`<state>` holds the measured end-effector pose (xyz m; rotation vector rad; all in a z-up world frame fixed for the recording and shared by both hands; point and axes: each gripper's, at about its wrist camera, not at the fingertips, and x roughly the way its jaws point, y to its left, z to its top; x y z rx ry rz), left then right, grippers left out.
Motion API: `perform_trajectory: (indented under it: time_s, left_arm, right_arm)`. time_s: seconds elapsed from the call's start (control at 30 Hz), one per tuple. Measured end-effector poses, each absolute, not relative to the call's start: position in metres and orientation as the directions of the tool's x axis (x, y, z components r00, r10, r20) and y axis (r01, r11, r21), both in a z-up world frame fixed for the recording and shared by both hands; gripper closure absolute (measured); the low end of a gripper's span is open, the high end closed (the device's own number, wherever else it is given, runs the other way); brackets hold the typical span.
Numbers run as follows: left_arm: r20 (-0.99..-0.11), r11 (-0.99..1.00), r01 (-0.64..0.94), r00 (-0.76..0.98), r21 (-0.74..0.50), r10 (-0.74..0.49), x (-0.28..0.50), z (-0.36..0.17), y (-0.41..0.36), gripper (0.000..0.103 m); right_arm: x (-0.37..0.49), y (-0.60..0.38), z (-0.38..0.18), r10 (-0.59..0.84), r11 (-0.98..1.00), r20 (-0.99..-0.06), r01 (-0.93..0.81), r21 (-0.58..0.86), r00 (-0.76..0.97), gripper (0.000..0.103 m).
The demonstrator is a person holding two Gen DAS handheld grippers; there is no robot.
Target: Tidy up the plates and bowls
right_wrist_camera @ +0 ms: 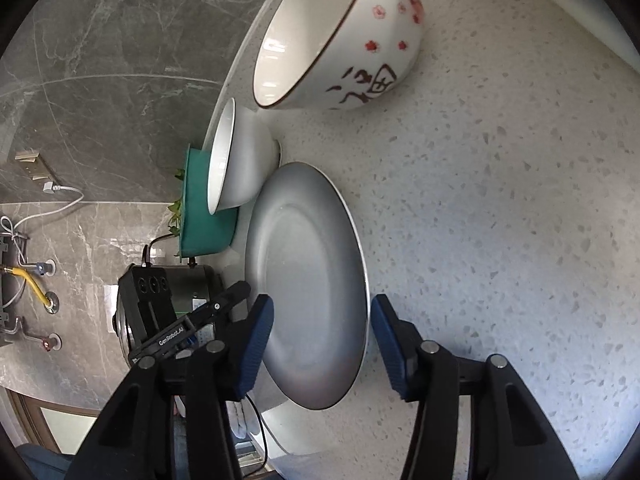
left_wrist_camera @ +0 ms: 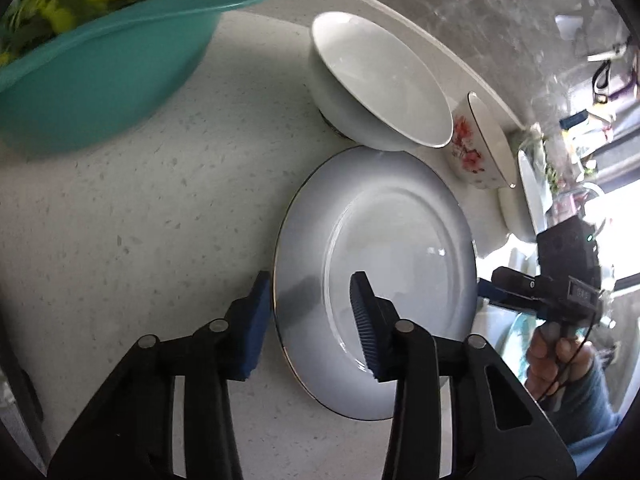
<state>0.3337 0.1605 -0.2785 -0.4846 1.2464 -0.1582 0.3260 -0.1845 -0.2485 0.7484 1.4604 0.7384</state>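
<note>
Fingers of the left gripper point(left_wrist_camera: 312, 312) straddle the near rim of the white plate point(left_wrist_camera: 376, 280): the outer blue pad sits just outside the rim over the bench point(left_wrist_camera: 140, 220), the inner ribbed pad hangs above the plate's well, and a gap shows on each side, so the pads are narrowed around the rim without visibly pressing on it. From the other side, the right gripper point(right_wrist_camera: 322, 332) has its fingers set the same way about the opposite edge of the plate point(right_wrist_camera: 308, 280), one pad over the dish and one outside the rim above the speckled bench point(right_wrist_camera: 500, 220), again with daylight between pad and china; whether either pad touches cannot be told. The plate lies flat on the bench between the two grippers. In the left wrist view the right gripper's black body point(left_wrist_camera: 560, 276) shows past the plate's far edge, held by a person's hand point(left_wrist_camera: 556, 356) in a blue sleeve. Just beyond the plate stands a plain white bowl point(left_wrist_camera: 380, 84), its side close against the plate's rim, and beside that a flowered bowl point(left_wrist_camera: 480, 148) with red blossoms and dark brush lettering, upright and empty. Farther off sits a teal basin point(left_wrist_camera: 100, 72) holding leafy greens, and behind everything rises a grey marble wall point(right_wrist_camera: 100, 60).
</note>
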Motion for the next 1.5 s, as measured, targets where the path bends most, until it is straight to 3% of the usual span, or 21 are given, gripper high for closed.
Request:
perform_trajectory:
  time_s: [0.37, 0.43, 0.53, 0.67, 0.8, 1.5]
  left_arm:
    - [-0.879, 0.902, -0.127, 0.316, -0.413, -0.358, 0.333, -0.277, 0.158, 0.068]
    - [-0.884, 0.908, -0.125, 0.314, -0.4, -0.346, 0.331, -0.276, 0.158, 0.069]
    - [-0.9, 0.925, -0.124, 0.305, -0.36, -0.31, 0.331, -0.276, 0.156, 0.08]
    - [-0.907, 0.936, -0.108, 0.309, -0.334, -0.287, 0.326, -0.275, 0.153, 0.081]
    - [-0.884, 0.908, -0.127, 0.315, -0.398, -0.344, 0.318, -0.278, 0.161, 0.085]
    - [-0.878, 0.916, -0.092, 0.338, -0.39, -0.339, 0.272, -0.258, 0.149, 0.085]
  right_arm:
    - [0.33, -0.189, -0.256, 0.78, 0.626, -0.625, 0.045, 0.778, -0.035, 0.09]
    - [0.331, -0.189, -0.256, 0.769, 0.639, -0.638, 0.038, 0.768, -0.039, 0.09]
    - [0.33, -0.188, -0.254, 0.757, 0.653, -0.653, 0.027, 0.757, -0.03, 0.09]
    - [0.329, -0.186, -0.251, 0.748, 0.663, -0.663, 0.024, 0.748, -0.017, 0.09]
    - [0.329, -0.187, -0.251, 0.75, 0.662, -0.662, 0.023, 0.749, -0.014, 0.09]
    - [0.291, -0.187, -0.22, 0.702, 0.711, -0.712, -0.051, 0.701, 0.003, 0.089]
